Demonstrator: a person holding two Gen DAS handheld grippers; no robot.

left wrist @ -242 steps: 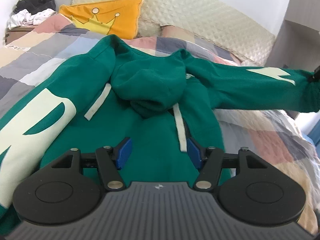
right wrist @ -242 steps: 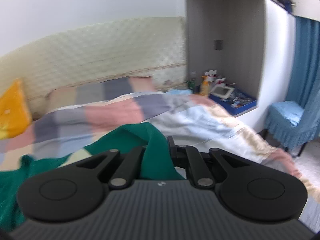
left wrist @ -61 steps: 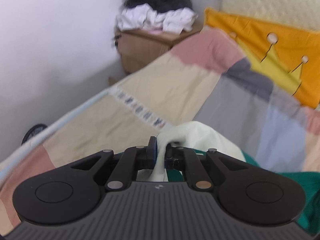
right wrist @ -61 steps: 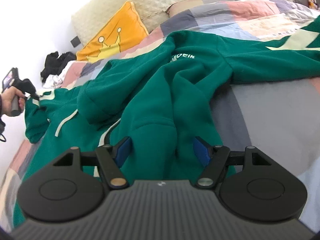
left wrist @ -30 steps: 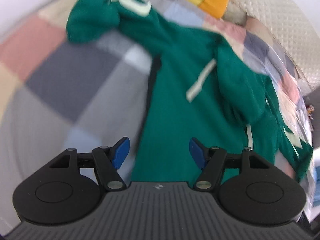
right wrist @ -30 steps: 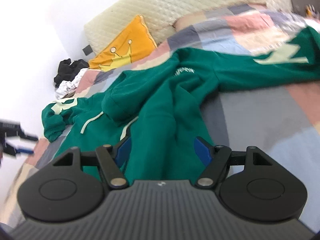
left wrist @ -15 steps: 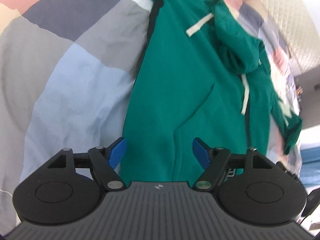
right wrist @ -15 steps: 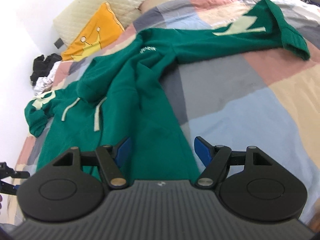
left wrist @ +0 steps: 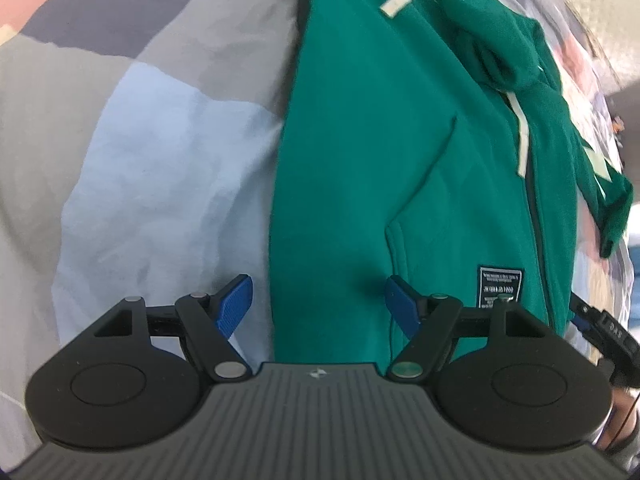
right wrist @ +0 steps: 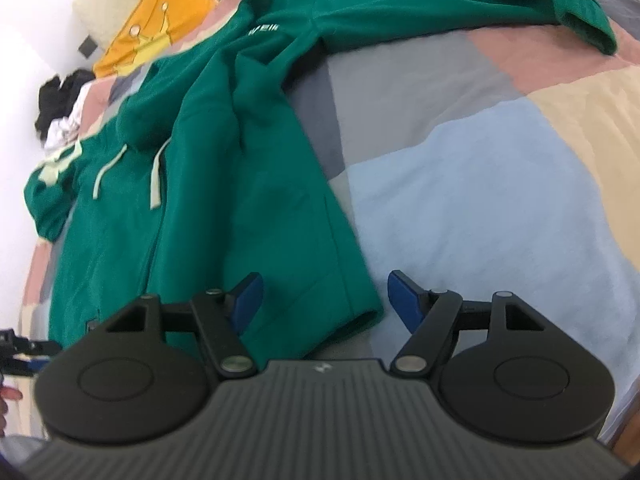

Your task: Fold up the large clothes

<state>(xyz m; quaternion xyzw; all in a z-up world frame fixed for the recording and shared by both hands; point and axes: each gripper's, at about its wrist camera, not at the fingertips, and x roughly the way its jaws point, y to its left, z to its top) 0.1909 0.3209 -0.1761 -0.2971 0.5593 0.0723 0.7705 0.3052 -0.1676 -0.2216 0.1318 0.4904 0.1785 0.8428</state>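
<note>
A large green hoodie (left wrist: 380,160) lies spread face up on the bed, with cream drawstrings and a black patch (left wrist: 499,288) near the hem. My left gripper (left wrist: 320,308) is open just above the hoodie's lower left side edge, one blue pad over the quilt and one over the cloth. In the right wrist view the hoodie (right wrist: 240,200) stretches away with one sleeve (right wrist: 440,4) out to the right. My right gripper (right wrist: 326,300) is open over the lower right hem corner, holding nothing. Each gripper shows at the edge of the other's view.
The hoodie rests on a patchwork quilt (right wrist: 480,160) of grey, blue, pink and beige squares. A yellow crown pillow (right wrist: 160,28) leans at the headboard. A pile of black and white clothes (right wrist: 64,104) sits beyond the bed's far left corner.
Both grippers have come down and tipped toward the hoodie's bottom hem. The left one let go of the cream sleeve end and swung over to the body's side edge.
</note>
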